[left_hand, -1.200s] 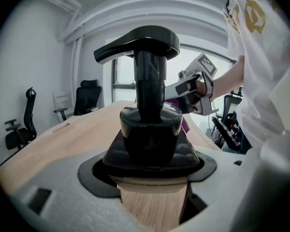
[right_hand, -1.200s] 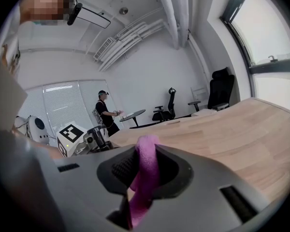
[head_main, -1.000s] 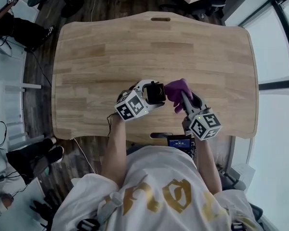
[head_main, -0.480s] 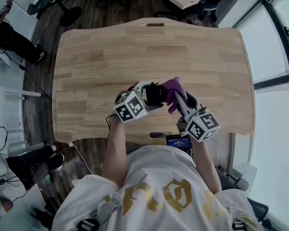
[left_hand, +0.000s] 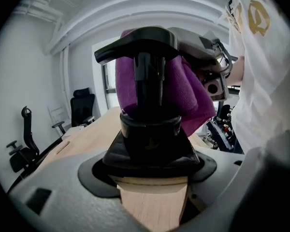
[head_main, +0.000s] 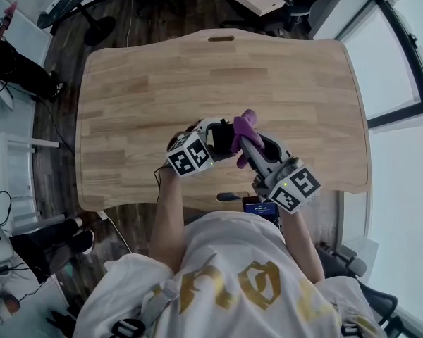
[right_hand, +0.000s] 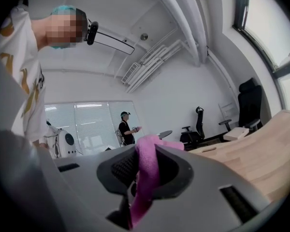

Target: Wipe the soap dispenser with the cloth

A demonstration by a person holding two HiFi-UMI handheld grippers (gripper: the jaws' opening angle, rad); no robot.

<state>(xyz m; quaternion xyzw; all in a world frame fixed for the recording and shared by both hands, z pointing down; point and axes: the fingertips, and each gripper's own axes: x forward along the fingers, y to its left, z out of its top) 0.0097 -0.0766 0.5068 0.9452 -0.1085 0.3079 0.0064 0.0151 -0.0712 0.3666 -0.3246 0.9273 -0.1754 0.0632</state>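
A glossy black soap dispenser (left_hand: 147, 105) sits at the 6 o'clock side of a pale wooden table (head_main: 162, 69). The left gripper (head_main: 222, 138) has its jaws closed snugly round the dispenser's flared base. Whether the base rests on the wood cannot be told.

From 3 o'clock, the right gripper (head_main: 245, 146) has its jaws pinched tight on a fold of purple cloth (right_hand: 146, 178). The fabric is laid against the far side of the pump head and neck.

The dispenser looks like hard, smooth plastic, probably light and slippery, so the low hold on its wide shoulder seems the steadiest one. Its slim neck and the spout pointing to 9 o'clock would likely sink or tip under firm pressure. The cloth is soft, nappy and limp, and is best carried bunched.
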